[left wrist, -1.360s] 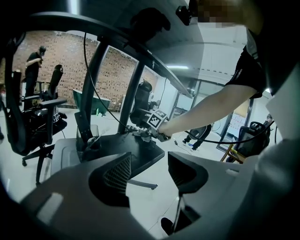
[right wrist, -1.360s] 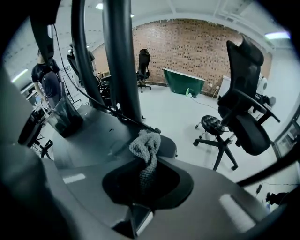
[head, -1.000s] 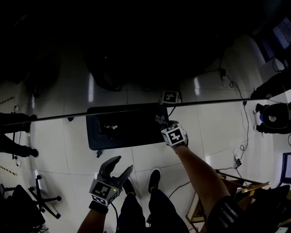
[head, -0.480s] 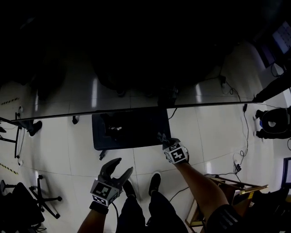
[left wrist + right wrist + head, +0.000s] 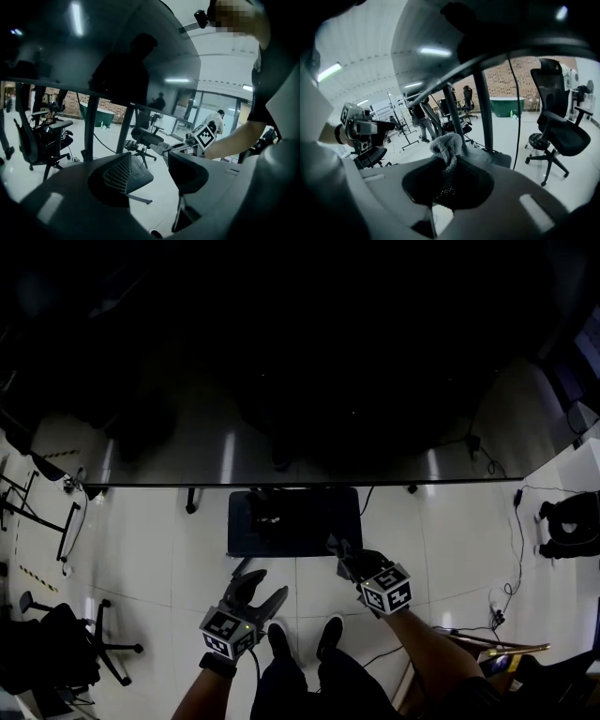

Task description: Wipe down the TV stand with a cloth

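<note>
The TV stand's dark base plate [image 5: 295, 521] lies on the white floor under the thin edge of the big dark screen [image 5: 300, 486]. My right gripper [image 5: 343, 553] hovers off the plate's near right corner, shut on a crumpled grey cloth [image 5: 447, 147]. In the right gripper view the cloth bulges out between the closed jaws, with the stand's slanted post [image 5: 452, 117] and base [image 5: 499, 158] beyond. My left gripper [image 5: 260, 589] is open and holds nothing, near my left shoe. Its view shows the ribbed pad [image 5: 119, 172], the base [image 5: 140, 176] and the right gripper [image 5: 187, 143] with the cloth [image 5: 161, 148].
Black office chairs stand around: one at the left [image 5: 98, 648], one beside the stand [image 5: 555, 126], another [image 5: 44, 136]. Cables trail over the floor at the right [image 5: 511, 549]. A wooden stool [image 5: 459, 652] is by my right arm. People stand far off [image 5: 419, 119].
My right gripper has come up off the base plate's corner and back toward my feet, still holding the cloth. My left gripper rose a little. My view has swung, showing more dark screen.
</note>
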A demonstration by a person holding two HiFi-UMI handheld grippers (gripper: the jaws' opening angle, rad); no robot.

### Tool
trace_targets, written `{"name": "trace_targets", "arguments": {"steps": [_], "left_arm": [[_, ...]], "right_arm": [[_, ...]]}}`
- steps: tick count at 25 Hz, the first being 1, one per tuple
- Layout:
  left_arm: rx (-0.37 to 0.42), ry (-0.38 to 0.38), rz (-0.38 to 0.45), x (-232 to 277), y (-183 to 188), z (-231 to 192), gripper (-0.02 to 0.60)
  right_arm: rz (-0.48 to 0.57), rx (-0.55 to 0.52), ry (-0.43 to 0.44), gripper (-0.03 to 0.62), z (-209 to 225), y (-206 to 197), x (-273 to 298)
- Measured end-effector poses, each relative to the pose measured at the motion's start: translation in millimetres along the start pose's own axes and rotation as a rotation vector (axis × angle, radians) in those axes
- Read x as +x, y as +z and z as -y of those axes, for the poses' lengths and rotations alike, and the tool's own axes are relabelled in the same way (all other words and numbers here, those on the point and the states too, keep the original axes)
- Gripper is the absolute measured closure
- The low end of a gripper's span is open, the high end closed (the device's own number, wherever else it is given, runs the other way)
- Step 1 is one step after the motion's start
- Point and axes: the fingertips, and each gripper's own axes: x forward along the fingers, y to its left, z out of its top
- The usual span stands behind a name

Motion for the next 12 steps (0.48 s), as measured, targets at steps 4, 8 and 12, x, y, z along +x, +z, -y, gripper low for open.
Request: {"name": "trace_targets", "arguments": {"steps": [4,8,12], "left_arm": [[-0.043,-0.03,-0.017,-27,17,35,0.295],[-0.001,-0.04,-0.042,-56,19,60,0.293],[0.038,-0.058,-0.018,-103,20,78,0.288]], "right_arm": [[0.063,0.008,0.045,0.551,-38,30,-38],[0.129,0.033,0.069,0.549,-69,49,-73],[0.223,0.029,0.06,0.549,-116,64,-113]]}}
